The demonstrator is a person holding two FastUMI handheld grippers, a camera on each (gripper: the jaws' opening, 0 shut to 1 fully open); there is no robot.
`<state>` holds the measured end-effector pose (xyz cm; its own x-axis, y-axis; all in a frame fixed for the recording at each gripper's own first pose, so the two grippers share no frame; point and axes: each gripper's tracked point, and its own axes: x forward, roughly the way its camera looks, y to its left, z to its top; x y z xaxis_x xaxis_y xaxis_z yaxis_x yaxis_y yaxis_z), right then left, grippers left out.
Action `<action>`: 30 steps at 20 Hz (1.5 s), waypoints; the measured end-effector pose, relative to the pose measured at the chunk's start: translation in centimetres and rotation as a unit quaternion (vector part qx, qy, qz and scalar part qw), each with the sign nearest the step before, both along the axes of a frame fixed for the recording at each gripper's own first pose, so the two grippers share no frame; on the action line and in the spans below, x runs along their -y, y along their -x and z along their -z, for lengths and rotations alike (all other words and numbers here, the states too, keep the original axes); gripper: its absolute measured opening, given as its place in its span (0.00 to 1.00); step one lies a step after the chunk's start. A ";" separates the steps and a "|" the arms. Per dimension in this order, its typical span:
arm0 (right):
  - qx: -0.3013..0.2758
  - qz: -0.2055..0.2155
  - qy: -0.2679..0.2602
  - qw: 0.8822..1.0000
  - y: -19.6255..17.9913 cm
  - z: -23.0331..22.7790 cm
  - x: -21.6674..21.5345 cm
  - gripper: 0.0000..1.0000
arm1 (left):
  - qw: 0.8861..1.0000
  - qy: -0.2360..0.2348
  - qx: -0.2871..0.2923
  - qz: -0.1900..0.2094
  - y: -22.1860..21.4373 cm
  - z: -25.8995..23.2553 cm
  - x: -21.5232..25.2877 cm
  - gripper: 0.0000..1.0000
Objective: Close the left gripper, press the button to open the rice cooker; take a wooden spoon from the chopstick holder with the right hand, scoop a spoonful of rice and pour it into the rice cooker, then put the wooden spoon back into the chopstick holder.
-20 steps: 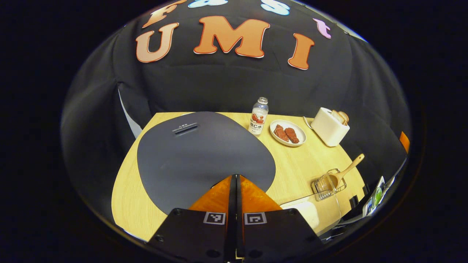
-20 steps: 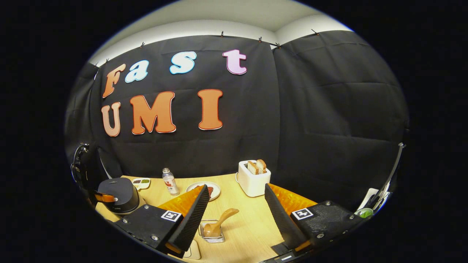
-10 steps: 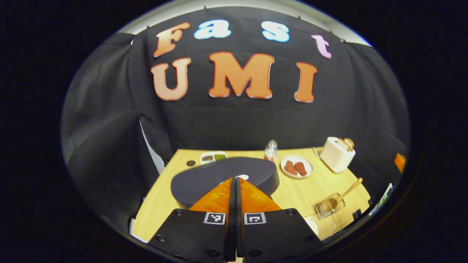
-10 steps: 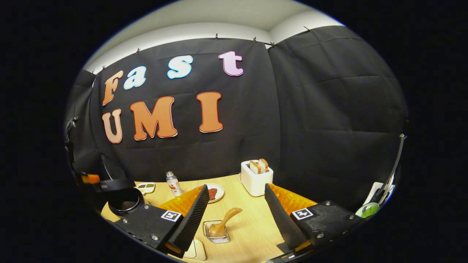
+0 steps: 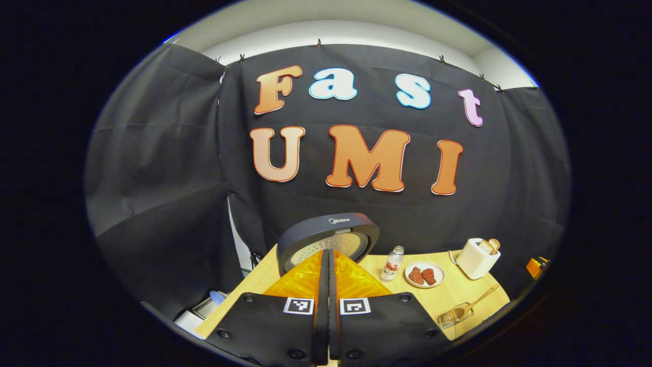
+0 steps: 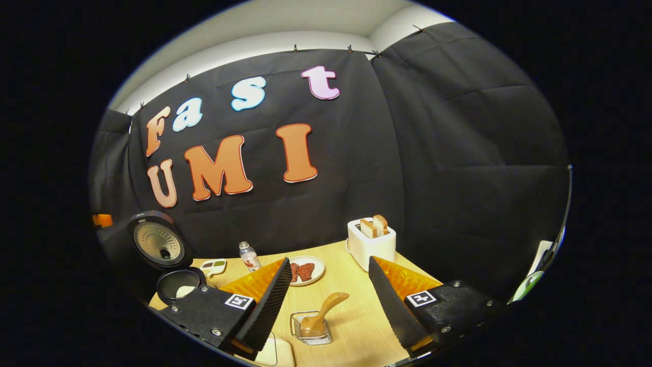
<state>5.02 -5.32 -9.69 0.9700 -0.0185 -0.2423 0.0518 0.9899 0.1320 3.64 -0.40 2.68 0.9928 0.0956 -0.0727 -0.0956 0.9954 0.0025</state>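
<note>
The table (image 6: 351, 285) is seen spread with the task's things. At its far left, in the right gripper view, the rice cooker (image 6: 175, 285) stands with its lid (image 6: 158, 243) raised upright and the pot exposed, so the button press is judged done. Nearer, at the middle of the table, the chopstick holder (image 6: 311, 329) is seen with the wooden spoon (image 6: 323, 312) leaning in it, handle tilted up to the right.

The right gripper (image 6: 328, 300) is held above the holder, its fingers spread wide and empty. The left gripper (image 5: 328, 285) is pressed shut on nothing.

For the step in hand, the handle should be approached squarely and clamped high, clear of the wire rim.

The spoon's bowl is hidden inside the holder, and the rice supply is cut off at the near edge.
</note>
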 end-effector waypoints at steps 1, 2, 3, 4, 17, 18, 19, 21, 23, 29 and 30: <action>-0.006 0.002 -0.014 1.000 -0.6 1.0 0.2 0.94 | 1.000 0.000 0.006 -0.006 0.1 0.0 -0.2 0.05; -0.016 0.005 -0.025 1.000 -1.2 2.0 0.2 0.94 | 1.000 0.004 0.013 -0.007 0.3 -0.5 -0.4 0.05; -0.028 0.006 -0.034 0.999 -1.7 3.4 0.3 0.94 | 1.000 0.007 0.016 -0.010 0.6 -0.8 -0.7 0.05; -0.043 0.008 -0.041 0.998 -2.0 4.9 0.3 0.94 | 1.000 0.007 0.018 -0.014 1.0 -1.1 -1.3 0.06; -0.152 -0.003 -0.120 0.981 -4.2 16.5 -2.8 0.95 | 0.998 -0.008 0.026 -0.060 3.7 -2.0 -6.1 1.00; -0.157 -0.006 -0.132 0.979 -4.2 16.9 -3.2 0.94 | 0.998 -0.006 0.022 -0.065 3.9 -1.6 -6.5 1.00; -0.161 -0.007 -0.139 0.977 -4.4 17.3 -3.4 0.92 | 0.997 -0.006 0.019 -0.072 4.0 -1.4 -7.1 1.00; -0.168 -0.014 -0.143 0.975 -4.5 17.9 -4.1 0.76 | 0.996 -0.007 0.012 -0.088 4.2 -1.1 -8.1 1.00; -0.172 -0.020 -0.147 0.974 -4.8 18.2 -4.5 0.60 | 0.995 -0.007 0.008 -0.096 4.4 -0.8 -8.6 0.99; -0.171 -0.014 -0.141 0.975 -5.4 18.5 -4.4 0.10 | 0.995 -0.001 0.001 -0.103 5.1 -0.1 -9.1 1.00; -0.172 -0.007 -0.145 0.974 -5.5 18.4 -4.4 0.06 | 0.995 0.002 0.002 -0.101 5.3 0.0 -9.2 1.00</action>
